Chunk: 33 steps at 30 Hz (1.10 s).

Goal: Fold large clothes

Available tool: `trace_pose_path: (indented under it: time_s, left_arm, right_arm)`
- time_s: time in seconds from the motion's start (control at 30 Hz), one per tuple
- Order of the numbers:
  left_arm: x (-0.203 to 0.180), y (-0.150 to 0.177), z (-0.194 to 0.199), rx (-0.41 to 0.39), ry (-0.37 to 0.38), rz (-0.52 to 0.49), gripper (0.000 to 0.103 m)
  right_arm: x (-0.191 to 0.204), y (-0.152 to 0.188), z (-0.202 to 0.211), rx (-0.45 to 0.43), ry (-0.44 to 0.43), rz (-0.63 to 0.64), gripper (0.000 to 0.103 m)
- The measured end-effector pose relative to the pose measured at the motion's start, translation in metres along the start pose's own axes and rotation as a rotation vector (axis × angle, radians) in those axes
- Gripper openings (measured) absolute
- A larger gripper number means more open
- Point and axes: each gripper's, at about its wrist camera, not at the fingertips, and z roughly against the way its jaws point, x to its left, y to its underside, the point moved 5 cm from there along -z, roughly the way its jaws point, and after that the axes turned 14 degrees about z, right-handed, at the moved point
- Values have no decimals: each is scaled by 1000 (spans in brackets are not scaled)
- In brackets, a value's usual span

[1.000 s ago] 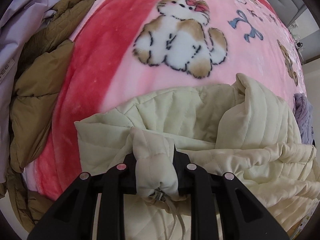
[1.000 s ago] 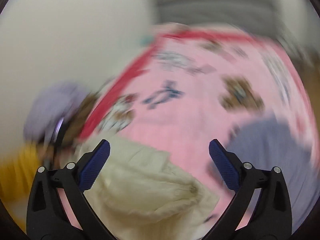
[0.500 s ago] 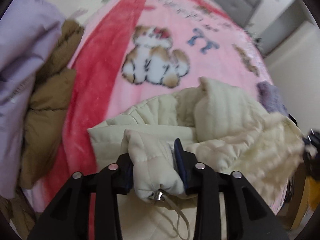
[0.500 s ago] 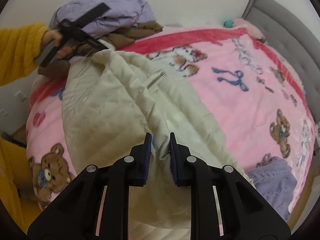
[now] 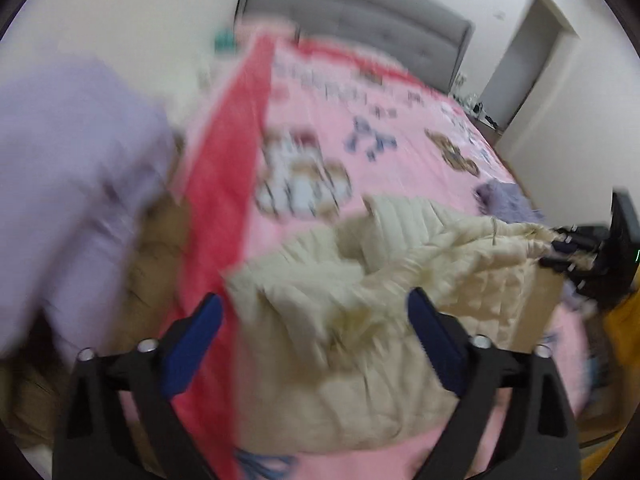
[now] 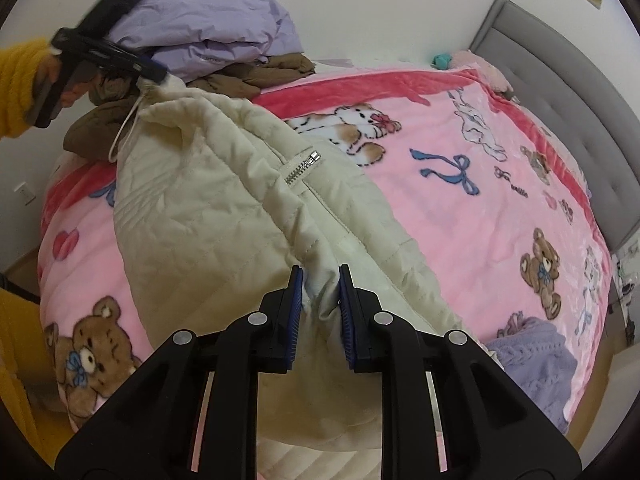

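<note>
1. Cream quilted jacket (image 6: 224,216) lies on the bed, spread across a pink fleece blanket printed with bears and kittens (image 6: 460,216), with its near end lifted off the blanket.
2. Right tool (image 6: 320,276), black with blue pads, has just closed narrow and is pinching a fold of the jacket's cream fabric between its pads.
3. Left tool (image 5: 314,300) has just been opening and stands wide, with nothing pressed between its blue pads; the crumpled jacket lies below and beyond it, in a blurred view.
4. From the right wrist view, the left tool sits up at the jacket's far corner, where a white drawstring (image 6: 124,132) hangs; I cannot tell whether it touches the cloth. A yellow knit sleeve (image 6: 16,84) covers the arm behind it.
5. A short metal zipper (image 6: 304,166) shows on the jacket's upper side.
6. Beyond the jacket, at the bed's far edge, a puffy lilac coat (image 6: 208,28) is heaped on a brown padded garment (image 6: 256,76).
7. A lilac knitted piece (image 6: 536,364) lies just beside the jacket's near right side, and a grey padded headboard (image 6: 560,92) stands at the blanket's right end.
</note>
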Motion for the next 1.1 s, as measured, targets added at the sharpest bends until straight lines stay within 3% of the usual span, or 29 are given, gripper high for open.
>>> trace_pose_path:
  time_s: [0.1,0.23,0.33,0.47,0.57,0.7,0.73,0.8,0.83,0.87,0.93,1.03,1.1]
  left_arm:
    - [-19,-2,19,-104,-79,-163,98]
    - [-84,0,-3,-60,-6,-561,98]
    - [-132,5,-45,72,107,-859,98]
    - [-170,25,-75,183,182,-1171,98]
    - [-190,39,-89,244,232,-1302,98]
    - [-195,60,-101,390,295,-1378,96]
    - [-193,65,-106,450,304,-1371,85]
    - [-189,68,-111,505,297,-1323,52]
    - [-186,68,-111,534,303,-1281,21]
    - [-183,68,-110,545,304,-1255,17]
    - [-180,65,-101,470,291,-1230,15]
    - [-182,49,-83,310,200,-1202,15]
    - [-177,34,-76,276,146,-1143,15]
  right_arm:
    - [-2,3,2,-16,-2,-20,17]
    - [0,5,6,-26,1,-26,17]
    - [1,4,10,-26,6,-25,17]
    - [5,0,14,-26,14,-15,17]
    - [7,0,16,-22,26,-5,18]
    - [9,1,18,-20,20,-7,18]
    - [10,1,18,-20,20,-6,18]
    - [11,2,18,-26,5,-6,18]
    - [13,1,18,-24,9,1,18]
    - [15,1,19,-24,18,12,18]
    - [15,-3,22,-27,65,22,17]
    - [-1,-13,30,-68,64,-46,17]
    - [-18,-24,28,-106,66,-79,17]
